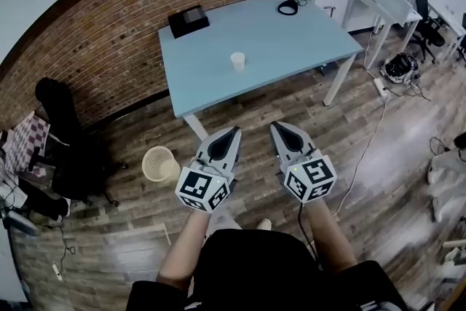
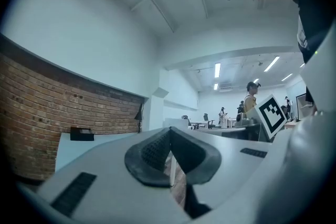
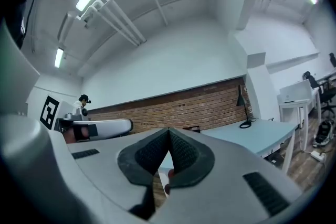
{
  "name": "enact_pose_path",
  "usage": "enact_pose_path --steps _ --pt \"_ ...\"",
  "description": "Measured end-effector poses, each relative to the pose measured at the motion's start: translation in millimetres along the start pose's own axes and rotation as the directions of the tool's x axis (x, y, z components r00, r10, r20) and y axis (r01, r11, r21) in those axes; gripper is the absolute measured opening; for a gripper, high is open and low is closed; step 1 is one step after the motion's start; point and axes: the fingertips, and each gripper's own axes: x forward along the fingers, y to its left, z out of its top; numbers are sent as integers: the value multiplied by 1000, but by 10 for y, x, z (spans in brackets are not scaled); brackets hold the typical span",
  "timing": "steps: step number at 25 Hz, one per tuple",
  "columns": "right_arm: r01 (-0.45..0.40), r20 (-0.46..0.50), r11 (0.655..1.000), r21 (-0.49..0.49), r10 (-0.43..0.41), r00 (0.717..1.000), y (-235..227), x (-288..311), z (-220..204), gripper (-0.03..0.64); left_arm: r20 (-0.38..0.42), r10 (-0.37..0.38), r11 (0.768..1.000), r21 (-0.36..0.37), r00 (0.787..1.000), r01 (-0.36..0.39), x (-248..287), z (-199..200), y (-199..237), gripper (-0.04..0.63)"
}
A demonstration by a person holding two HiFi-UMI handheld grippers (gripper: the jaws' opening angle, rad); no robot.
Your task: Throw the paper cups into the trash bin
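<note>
Pre-grasp approach: person is standing back from the table (image 1: pixel 306 40), nothing picked up yet.
Trash bin (image 1: pixel 161 163) is sitting on the floor at left, its inside hard to read; left tongs (image 1: pixel 234 132) are hanging clenched, empty; paper cup (image 1: pixel 237 61) is standing upright mid-table, well apart from both; right tongs (image 1: pixel 277 127) likewise clenched, empty. Next is likely calling for stepping in and opening one pair around the cup. Only one cup is showing.

Trash bin (image 1: pixel 172 172) interior — too small to tell; black item (image 1: pixel 188 20) unidentifiable; person (image 1: pixel 255 269) cut off below.
</note>
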Motion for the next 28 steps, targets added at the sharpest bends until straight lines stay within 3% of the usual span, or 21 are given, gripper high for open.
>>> enact_pose_path --steps 19,28 --pt "15 -34 1000 24 -14 999 -417 366 -68 5 -20 14 999 -29 1000 -14 469 -135 304 9" --pt "37 -68 999 33 -35 997 -634 865 -134 5 -30 12 999 -53 999 -14 765 -174 756 9"
